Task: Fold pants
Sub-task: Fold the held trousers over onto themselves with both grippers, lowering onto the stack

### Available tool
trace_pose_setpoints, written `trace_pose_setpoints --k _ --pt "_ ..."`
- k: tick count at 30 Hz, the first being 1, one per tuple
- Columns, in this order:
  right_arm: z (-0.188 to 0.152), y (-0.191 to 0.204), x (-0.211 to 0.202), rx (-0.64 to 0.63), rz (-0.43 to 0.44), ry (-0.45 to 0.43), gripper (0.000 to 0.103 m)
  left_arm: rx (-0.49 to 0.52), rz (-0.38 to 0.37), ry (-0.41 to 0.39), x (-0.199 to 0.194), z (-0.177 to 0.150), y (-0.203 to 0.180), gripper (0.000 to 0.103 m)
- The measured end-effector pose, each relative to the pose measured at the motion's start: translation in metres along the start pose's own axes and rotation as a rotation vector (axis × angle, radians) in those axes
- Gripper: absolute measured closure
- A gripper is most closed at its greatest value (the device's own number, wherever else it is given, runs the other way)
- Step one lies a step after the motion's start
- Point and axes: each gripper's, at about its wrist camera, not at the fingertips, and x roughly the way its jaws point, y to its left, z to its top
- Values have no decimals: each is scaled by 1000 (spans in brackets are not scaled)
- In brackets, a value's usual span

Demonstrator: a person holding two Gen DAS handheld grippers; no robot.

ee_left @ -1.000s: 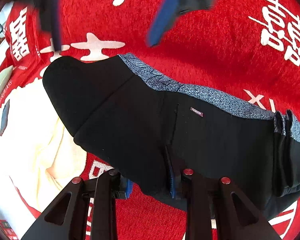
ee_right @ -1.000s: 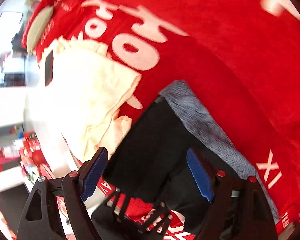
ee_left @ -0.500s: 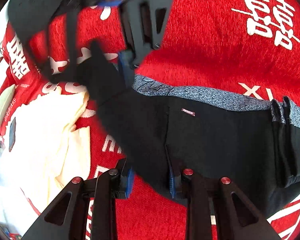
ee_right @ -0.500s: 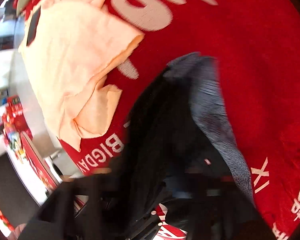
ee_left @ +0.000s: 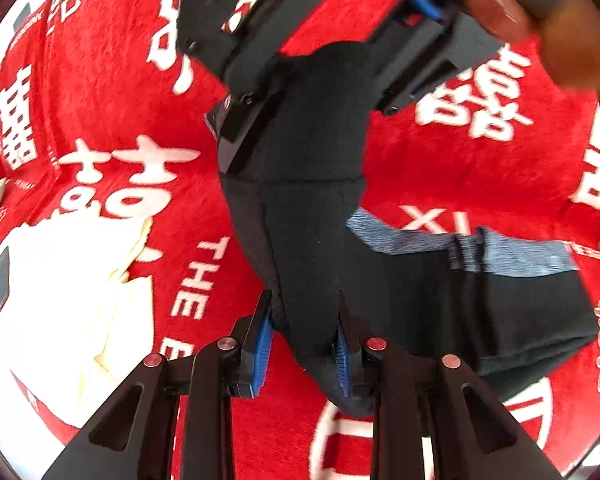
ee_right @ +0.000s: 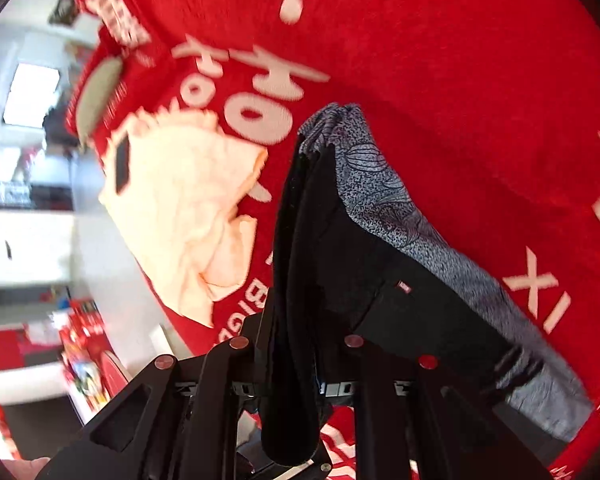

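Observation:
Black pants point(ee_left: 312, 240) with a grey patterned waistband point(ee_left: 512, 256) lie partly on the red blanket. One end is lifted between my two grippers. My left gripper point(ee_left: 304, 344) is shut on a bunched black edge at the bottom of the left wrist view. Across from it, my right gripper point(ee_left: 324, 72) pinches the far edge of the same fold, with a hand point(ee_left: 540, 20) behind it. In the right wrist view the pants point(ee_right: 340, 260) hang in folds through my right gripper point(ee_right: 296, 364), which is shut on them. The waistband point(ee_right: 380, 184) runs off to the right.
A red blanket point(ee_left: 440, 168) with large white characters covers the whole surface. A cream cloth point(ee_left: 60, 300) lies at the left with a small dark flat object point(ee_left: 0, 280) on it. Past the blanket's left edge the right wrist view shows a room floor point(ee_right: 32, 248) and shelves.
My right gripper came down open over the pants' end, shut on it and rose. Both grippers lifted, so the cloth that lay flat now hangs stretched between them.

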Motion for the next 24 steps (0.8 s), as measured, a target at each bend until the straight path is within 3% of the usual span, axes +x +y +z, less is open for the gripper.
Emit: trace_pose_setpoints --k 11,24 --pt "-103 -59 -103 181 158 -361 87 253 -141 -67 -52 7 -76 74" --pt "-223 -188 -162 363 324 -531 87 512 -189 -1 -62 1 -214 74"
